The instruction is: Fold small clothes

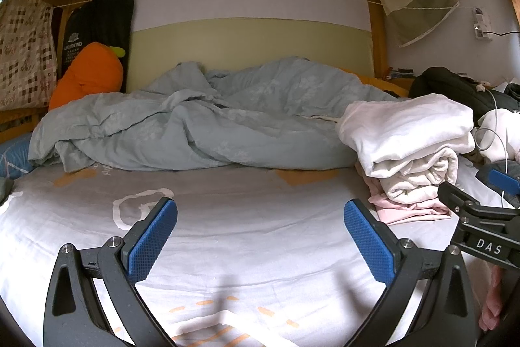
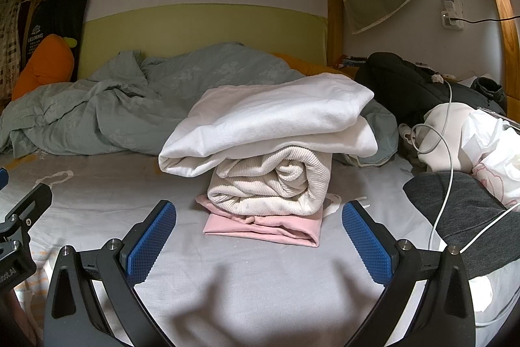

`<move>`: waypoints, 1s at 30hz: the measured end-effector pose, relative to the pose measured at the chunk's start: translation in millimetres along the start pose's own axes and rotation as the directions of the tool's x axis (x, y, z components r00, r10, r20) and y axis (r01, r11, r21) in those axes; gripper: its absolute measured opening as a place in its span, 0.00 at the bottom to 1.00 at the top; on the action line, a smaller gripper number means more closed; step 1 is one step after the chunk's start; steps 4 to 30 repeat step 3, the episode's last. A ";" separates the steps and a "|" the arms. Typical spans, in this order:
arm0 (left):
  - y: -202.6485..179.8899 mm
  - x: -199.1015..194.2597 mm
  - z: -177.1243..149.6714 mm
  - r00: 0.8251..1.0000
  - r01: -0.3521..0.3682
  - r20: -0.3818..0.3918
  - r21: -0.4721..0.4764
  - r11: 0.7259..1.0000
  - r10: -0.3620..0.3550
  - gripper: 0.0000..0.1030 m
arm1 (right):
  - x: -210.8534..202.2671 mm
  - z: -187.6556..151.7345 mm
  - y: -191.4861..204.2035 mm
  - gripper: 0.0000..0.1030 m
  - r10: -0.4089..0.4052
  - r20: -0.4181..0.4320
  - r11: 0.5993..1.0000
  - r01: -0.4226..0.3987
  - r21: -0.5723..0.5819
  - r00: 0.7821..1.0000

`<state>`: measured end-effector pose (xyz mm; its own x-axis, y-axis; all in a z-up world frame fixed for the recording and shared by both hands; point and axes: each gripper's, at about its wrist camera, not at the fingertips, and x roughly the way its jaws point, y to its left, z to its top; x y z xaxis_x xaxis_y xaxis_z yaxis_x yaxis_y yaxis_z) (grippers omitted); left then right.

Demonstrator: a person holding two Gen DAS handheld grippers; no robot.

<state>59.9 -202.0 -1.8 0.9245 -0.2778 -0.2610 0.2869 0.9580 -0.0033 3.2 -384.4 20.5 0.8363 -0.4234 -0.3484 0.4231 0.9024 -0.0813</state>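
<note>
The folded clothes point(image 2: 269, 161) sit in one stack on the bed sheet point(image 2: 260, 282), in front of the rumpled grey-blue duvet point(image 2: 97, 113) and just ahead of the right gripper point(image 2: 259, 236). Counted from the bottom, the stack holds three pieces: a pink garment point(image 2: 260, 228) lying flat, a ribbed cream garment point(image 2: 276, 184) rolled rather than flat, and a white garment point(image 2: 276, 119) draped across the top and overhanging to the left.

Both grippers are spread wide and hold nothing. The left gripper point(image 1: 260, 236) hovers over bare sheet, with the stack off to its right.

The stack looks finished for now, so the step in hand is probably fetching the next piece. To do that well, the right gripper should pull clear without brushing the overhanging white layer, which could slide off the rounded roll beneath it. Loose pale clothing point(image 2: 455, 139) lies to the right, with two white cables point(image 2: 445, 152) running over it, beside a dark grey item point(image 2: 461, 210). A pick there should take fabric only and lift slowly so no cable comes along. The bare sheet in front of the left gripper is the natural place to spread the piece.

There are two grippers, one duvet and one orange carrot-shaped plush point(image 1: 87, 73) at the back left.
</note>
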 end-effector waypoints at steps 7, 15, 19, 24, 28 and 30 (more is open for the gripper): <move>0.3 0.6 0.1 1.000 0.001 -0.001 0.000 1.000 -0.001 0.99 | 0.1 0.2 0.0 0.99 0.000 0.000 1.000 0.000 0.000 1.000; 0.3 0.6 0.1 1.000 0.001 -0.001 0.000 1.000 -0.001 0.99 | 0.1 0.2 0.0 0.99 0.000 0.000 1.000 0.000 0.000 1.000; 0.3 0.6 0.1 1.000 0.001 -0.001 0.000 1.000 -0.001 0.99 | 0.1 0.2 0.0 0.99 0.000 0.000 1.000 0.000 0.000 1.000; 0.3 0.6 0.1 1.000 0.001 -0.001 0.000 1.000 -0.001 0.99 | 0.1 0.2 0.0 0.99 0.000 0.000 1.000 0.000 0.000 1.000; 0.3 0.6 0.1 1.000 0.001 -0.001 0.000 1.000 -0.001 0.99 | 0.1 0.2 0.0 0.99 0.000 0.000 1.000 0.000 0.000 1.000; 0.3 0.6 0.1 1.000 0.001 -0.001 0.000 1.000 -0.001 0.99 | 0.1 0.2 0.0 0.99 0.000 0.000 1.000 0.000 0.000 1.000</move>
